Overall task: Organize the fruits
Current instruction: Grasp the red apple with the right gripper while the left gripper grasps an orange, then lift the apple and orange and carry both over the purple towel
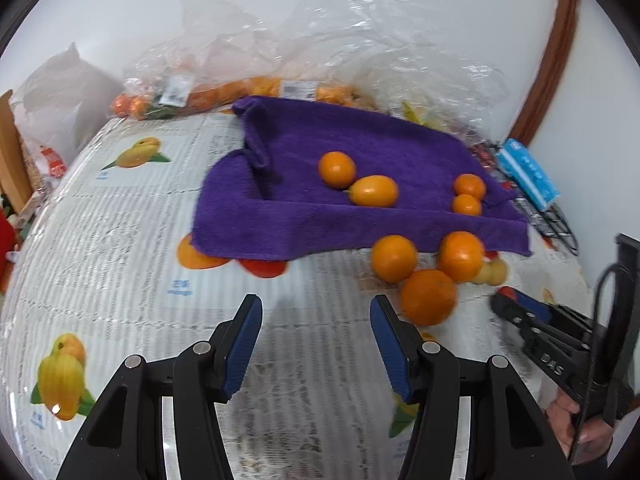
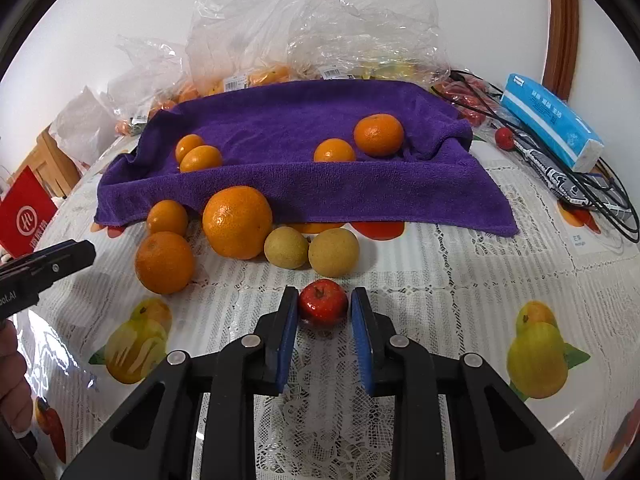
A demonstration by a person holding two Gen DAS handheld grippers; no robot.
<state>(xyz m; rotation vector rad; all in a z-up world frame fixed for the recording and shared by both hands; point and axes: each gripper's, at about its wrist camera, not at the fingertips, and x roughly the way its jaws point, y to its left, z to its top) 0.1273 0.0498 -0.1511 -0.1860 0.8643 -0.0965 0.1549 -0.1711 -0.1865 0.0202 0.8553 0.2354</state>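
Found the right tongs (image 2: 324, 296) closed around a small red apple (image 2: 323, 305), pads against both flanks; could not tell whether lifted or resting on the tabletop (image 2: 460, 300). Found the left tongs (image 1: 316, 308) spread wide, empty, above bare cloth.

Noted, outward from the right tongs: two yellow-green fruits (image 2: 286, 247) touching each other at 12 o'clock; a large orange (image 2: 237, 222) and two smaller oranges (image 2: 165, 262) at 10 to 11 o'clock. Located the purple towel (image 2: 280, 128) beyond at 12 o'clock, carrying four small oranges (image 2: 379, 134) in two pairs.

Judged the task early to midway: four pieces placed on the towel, six pieces loose in front of it, the apple in hand. Judged the bagged fruit (image 1: 256, 86) at the far edge untouched.

Saw only in the right wrist view: the yellow-green pair in full, a second small red fruit (image 2: 504, 138) and a blue tissue pack (image 2: 552, 120) at 2 o'clock. Saw only in the left wrist view: the right tongs from the side, red at the tip.
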